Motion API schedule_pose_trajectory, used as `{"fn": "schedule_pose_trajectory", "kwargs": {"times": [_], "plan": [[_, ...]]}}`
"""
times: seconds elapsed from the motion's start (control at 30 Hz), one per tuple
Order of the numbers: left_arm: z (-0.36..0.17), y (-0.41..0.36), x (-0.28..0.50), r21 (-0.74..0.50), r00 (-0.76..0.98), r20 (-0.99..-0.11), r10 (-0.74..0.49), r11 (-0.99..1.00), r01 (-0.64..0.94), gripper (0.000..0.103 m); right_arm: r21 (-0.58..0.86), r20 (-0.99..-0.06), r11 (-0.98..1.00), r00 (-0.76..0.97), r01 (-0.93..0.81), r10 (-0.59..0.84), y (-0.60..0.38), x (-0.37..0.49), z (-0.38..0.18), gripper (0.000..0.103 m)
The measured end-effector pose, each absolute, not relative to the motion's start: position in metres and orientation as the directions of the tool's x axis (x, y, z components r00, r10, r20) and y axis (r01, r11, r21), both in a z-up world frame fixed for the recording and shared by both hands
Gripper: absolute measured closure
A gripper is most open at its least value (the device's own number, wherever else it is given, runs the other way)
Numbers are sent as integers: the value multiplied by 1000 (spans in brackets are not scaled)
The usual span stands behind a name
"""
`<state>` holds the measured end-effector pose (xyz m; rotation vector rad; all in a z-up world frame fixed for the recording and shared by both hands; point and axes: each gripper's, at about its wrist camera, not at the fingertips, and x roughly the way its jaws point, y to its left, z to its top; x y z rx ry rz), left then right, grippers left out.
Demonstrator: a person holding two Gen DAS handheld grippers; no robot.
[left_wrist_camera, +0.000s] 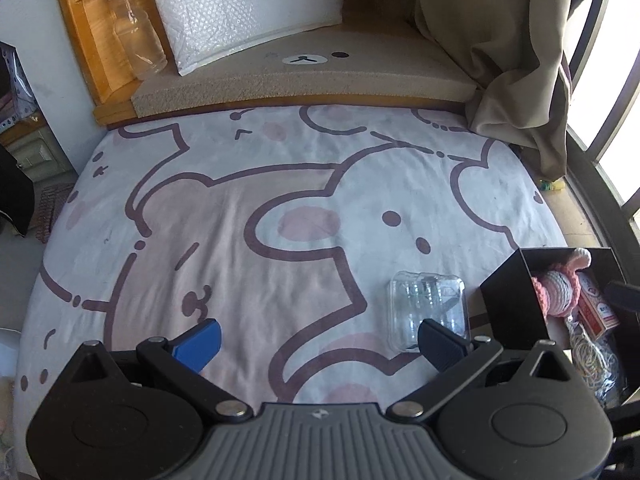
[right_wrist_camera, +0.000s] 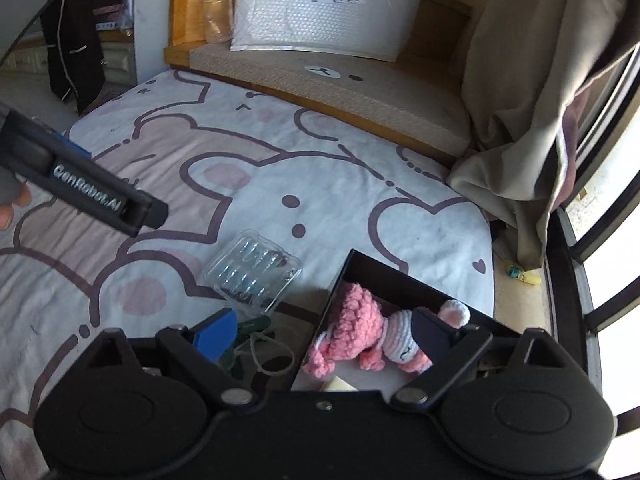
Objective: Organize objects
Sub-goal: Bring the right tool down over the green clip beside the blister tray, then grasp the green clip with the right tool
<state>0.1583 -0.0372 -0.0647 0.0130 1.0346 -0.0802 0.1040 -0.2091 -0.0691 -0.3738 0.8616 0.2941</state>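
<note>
Between the wide-spread, empty fingers of the right gripper [right_wrist_camera: 324,338] lies a soft pink crocheted doll [right_wrist_camera: 360,340] in the black box [right_wrist_camera: 400,276] (light, squashy, best pinched across its body), while beyond the blue fingertip [right_wrist_camera: 214,334] the clear plastic blister tray [right_wrist_camera: 252,274] rests on the bedsheet [right_wrist_camera: 320,184], thin and slippery, beside the left gripper [left_wrist_camera: 320,338], likewise open and empty.

Most of the bed [left_wrist_camera: 240,208] lies bare and open, from the left edge to the middle. Near its right edge a clear tray [left_wrist_camera: 428,308] lies just beside the black box [left_wrist_camera: 516,300]; a curtain [left_wrist_camera: 520,60] crowds the far right corner.
</note>
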Motion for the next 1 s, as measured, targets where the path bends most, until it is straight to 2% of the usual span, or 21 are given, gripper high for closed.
{"fn": "schedule_pose_trajectory", "kwargs": {"times": [0.27,0.37,0.6,0.67,0.73,1.0], "plan": [[-79,-47,176,-113,455,-882,-120,993,42,0,-196,-815,827,556,-528,162,-206,98,-83,28],[-81,-47,181,-160,438,-886,-150,987,16,0,-153,-840,802,504,-578,203,-201,98,-87,44],[-84,-48,186,-209,421,-888,-186,978,-8,2,-191,-839,799,517,-570,169,-192,102,-89,44],[-84,-48,187,-213,420,-887,-192,977,-4,3,-239,-813,774,557,-586,171,-191,101,-85,49],[-84,-48,188,-218,421,-885,-197,976,-2,4,-263,-798,758,576,-597,177,-188,100,-82,49],[-89,-44,193,-247,411,-885,-219,969,-14,8,-136,-876,725,423,-676,231,-174,108,-97,49]]}}
